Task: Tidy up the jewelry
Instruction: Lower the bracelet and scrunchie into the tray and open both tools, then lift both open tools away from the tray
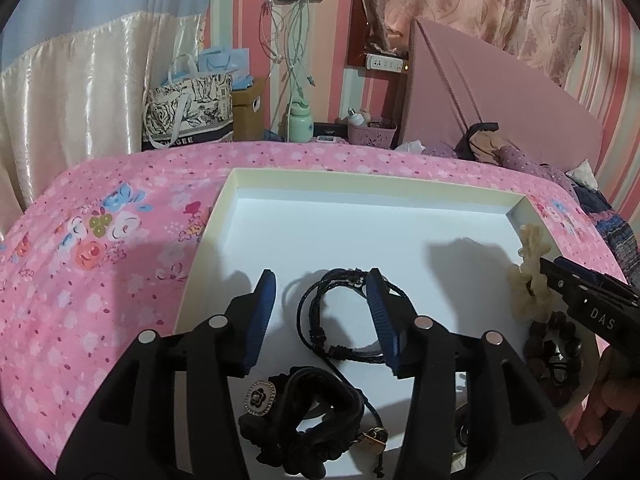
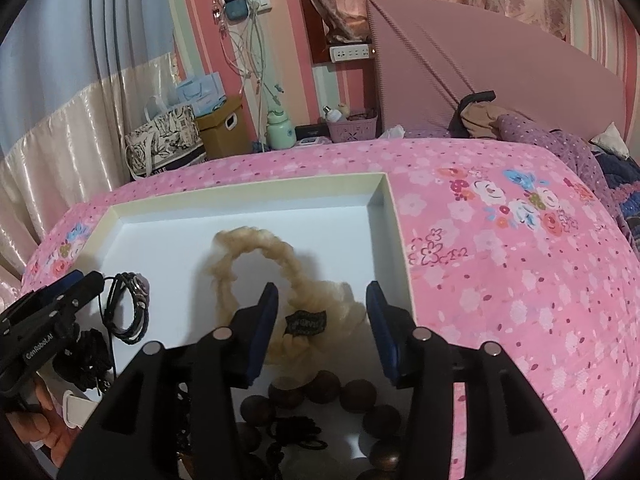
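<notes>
On the pink floral bedspread (image 1: 100, 280) sits a shallow white tray (image 1: 400, 184), cream rim, most of the jewelry gathered at its near edge. In the left wrist view our left gripper (image 1: 322, 312) has its blue pads well apart, holding nothing; a black corded bracelet (image 1: 324, 308) lies on the tray floor between and just ahead of them. Nearer the camera we note a black scrunchie (image 1: 312, 420) with a small oval charm (image 1: 261, 396) at its left side.

In the right wrist view our right gripper (image 2: 322, 328) also stands spread, nothing clamped. A cream fuzzy hair tie (image 2: 240, 248) with a dark label (image 2: 306, 323) lies in the tray, its bulky end between the pads; whether either pad touches it we cannot tell. Below it a string of dark brown wooden beads (image 2: 358, 394) curls along the tray's near edge.

Beyond the bed: a printed tote bag (image 1: 188, 112), a green bottle (image 1: 301, 122), a padded pink headboard (image 1: 500, 92).
</notes>
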The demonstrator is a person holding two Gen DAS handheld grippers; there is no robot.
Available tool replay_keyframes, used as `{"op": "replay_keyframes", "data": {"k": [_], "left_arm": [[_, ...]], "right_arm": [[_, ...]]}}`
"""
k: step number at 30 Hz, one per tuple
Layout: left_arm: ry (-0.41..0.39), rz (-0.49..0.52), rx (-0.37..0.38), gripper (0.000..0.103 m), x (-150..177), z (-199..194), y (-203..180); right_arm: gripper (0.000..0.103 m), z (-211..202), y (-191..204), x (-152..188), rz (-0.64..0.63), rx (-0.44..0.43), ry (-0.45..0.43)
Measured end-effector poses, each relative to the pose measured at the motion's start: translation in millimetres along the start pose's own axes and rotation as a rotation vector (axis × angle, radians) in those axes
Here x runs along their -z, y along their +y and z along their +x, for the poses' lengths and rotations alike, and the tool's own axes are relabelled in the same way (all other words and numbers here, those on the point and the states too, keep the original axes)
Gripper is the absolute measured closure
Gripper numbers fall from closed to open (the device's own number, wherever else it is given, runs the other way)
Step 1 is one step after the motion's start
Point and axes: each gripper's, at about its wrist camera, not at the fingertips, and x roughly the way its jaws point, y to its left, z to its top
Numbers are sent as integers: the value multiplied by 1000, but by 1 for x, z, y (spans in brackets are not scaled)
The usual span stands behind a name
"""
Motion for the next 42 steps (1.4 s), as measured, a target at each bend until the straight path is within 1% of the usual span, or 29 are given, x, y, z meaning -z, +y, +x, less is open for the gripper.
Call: {"op": "replay_keyframes", "data": {"k": [2, 4, 5, 6, 8, 10, 13, 16, 18, 21, 24, 27, 30, 32, 33, 36, 40, 42], "left_arm": [[-6, 7, -8, 54, -1, -2, -2], [-17, 11, -10, 50, -1, -5, -3], [-19, 12, -11, 50, -1, -6, -3], [-20, 14, -10, 50, -1, -7, -3], [-23, 15, -8, 50, -2, -8, -3], [-26, 14, -8, 50, -3, -9, -2], [-32, 10, -8, 50, -4, -11, -1], [-39, 15, -10, 49, -5, -14, -2], [-44, 12, -10, 49, -5, -18, -2], [-54, 19, -12, 49, -5, -23, -4], [-68, 33, -10, 49, -3, -36, -8], [-77, 72, -4, 49, 2, -53, -16], [-72, 87, 13, 47, 11, -71, -22], [-56, 97, 34, 47, 24, -84, -28], [-45, 103, 33, 47, 35, -91, -31], [-3, 121, 64, 47, 64, -101, -42], [38, 152, 73, 47, 96, -103, -58], [61, 164, 73, 47, 104, -97, -65]], "right_arm": [[57, -2, -3, -1, 9, 3, -3], [50, -4, -2, -2, 7, -35, 0], [49, -5, -2, -2, 2, -30, -5], [49, -7, -2, -2, -3, -15, -12], [49, -9, -3, -2, 2, -21, -24], [49, -13, -4, -3, 10, -4, -38], [49, -15, -11, -7, 22, -7, -34], [49, -12, -16, -9, 17, -4, 8], [49, -14, -21, -8, 22, 12, 14], [49, -18, -26, -1, 25, 8, 25], [49, -27, -31, 8, 23, 1, 23], [49, -39, -32, 6, 21, -5, 0], [49, -56, -33, 9, 10, 1, -22], [49, -66, -33, 14, 1, 3, -28], [49, -71, -34, 18, -3, 7, -30], [49, -86, -38, 32, -21, 10, -33], [49, -107, -51, 55, -29, 10, -37], [49, -115, -56, 65, -22, -2, -36]]}}
